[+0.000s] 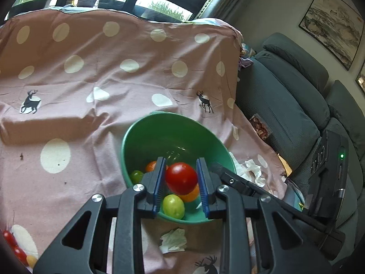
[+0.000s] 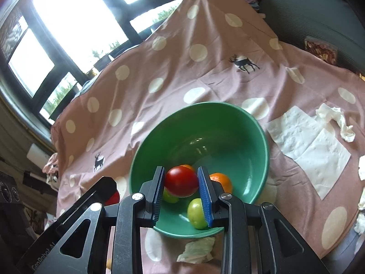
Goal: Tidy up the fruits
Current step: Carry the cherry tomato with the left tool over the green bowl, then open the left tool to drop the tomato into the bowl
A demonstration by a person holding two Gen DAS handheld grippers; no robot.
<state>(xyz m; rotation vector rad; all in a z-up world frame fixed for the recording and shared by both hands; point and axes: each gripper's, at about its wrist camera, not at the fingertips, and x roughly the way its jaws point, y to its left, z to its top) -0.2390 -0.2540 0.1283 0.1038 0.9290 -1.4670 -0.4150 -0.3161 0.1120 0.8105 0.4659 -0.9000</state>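
In the left wrist view my left gripper (image 1: 181,171) is shut on a red tomato (image 1: 181,178), held above the near side of a green bowl (image 1: 136,127). Inside the bowl lie green tomatoes (image 1: 173,206) and orange ones (image 1: 190,195). In the right wrist view my right gripper (image 2: 181,178) is shut on another red tomato (image 2: 181,183) over the same bowl (image 2: 205,105), which holds a green tomato (image 2: 196,213) and an orange one (image 2: 222,180). The left gripper's black frame (image 2: 95,196) shows at the left, with a bit of its red tomato (image 2: 114,198).
A pink dotted cloth (image 1: 91,80) covers the table. Loose red tomatoes (image 1: 10,238) lie at its near left. A crumpled tissue (image 1: 173,239) sits in front of the bowl, flat napkins (image 2: 308,148) to its right. A grey sofa (image 1: 285,105) stands beyond the right edge.
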